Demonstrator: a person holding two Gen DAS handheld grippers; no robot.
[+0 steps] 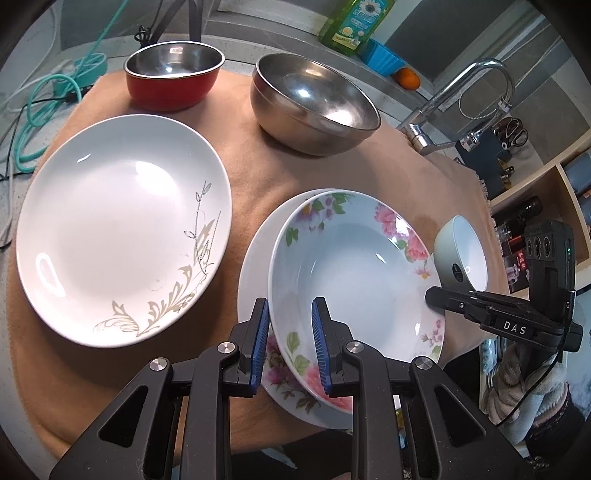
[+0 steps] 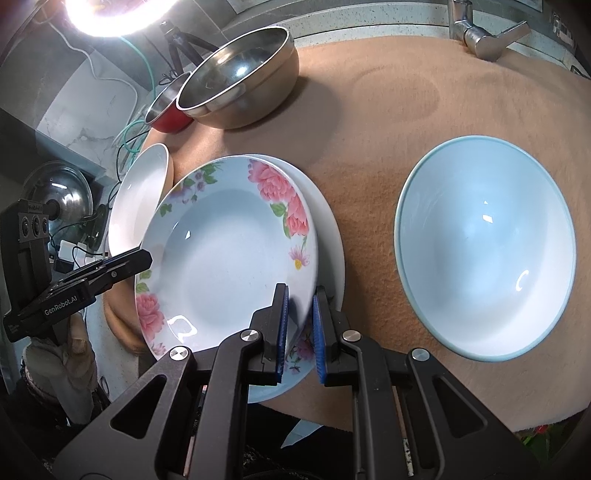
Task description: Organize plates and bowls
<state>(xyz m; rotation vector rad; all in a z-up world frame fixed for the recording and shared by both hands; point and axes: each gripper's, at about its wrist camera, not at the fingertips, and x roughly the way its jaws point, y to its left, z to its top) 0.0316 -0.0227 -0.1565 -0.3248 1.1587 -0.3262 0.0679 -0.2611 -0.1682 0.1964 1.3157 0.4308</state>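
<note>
**Both tongs on the floral plate, stacked over a second plate**

Table (image 2: 388,122) is covered with a tan cloth; everything sits on it.

Large white plate (image 1: 122,229) with a grey leaf motif: left side in the left wrist view, lying flat, apart from the stack.

Light blue bowl (image 2: 485,245): right side in the right wrist view, upright, well apart from the stack.

Floral plate (image 1: 354,273), deep, pink roses on the rim: sits tilted on top of a lower floral plate (image 1: 255,258), offset so the lower rim shows on the left and near side.

Steel bowl (image 1: 314,103): far side of the table, upright. Red bowl (image 1: 173,79) with a steel inside stands beside it, to its left in the left wrist view.

Left tongs (image 1: 290,343): jaws straddle the near rim of the upper floral plate, one blue pad outside and one inside. There's a gap at the pads, so not clamped.

Right tongs (image 2: 300,332): jaws straddle the same plate's rim on the opposite side, pads close to it. Cannot tell whether they pinch it.

Faucet (image 1: 469,99) and green dish soap bottle (image 1: 354,22) are behind the table.
</note>
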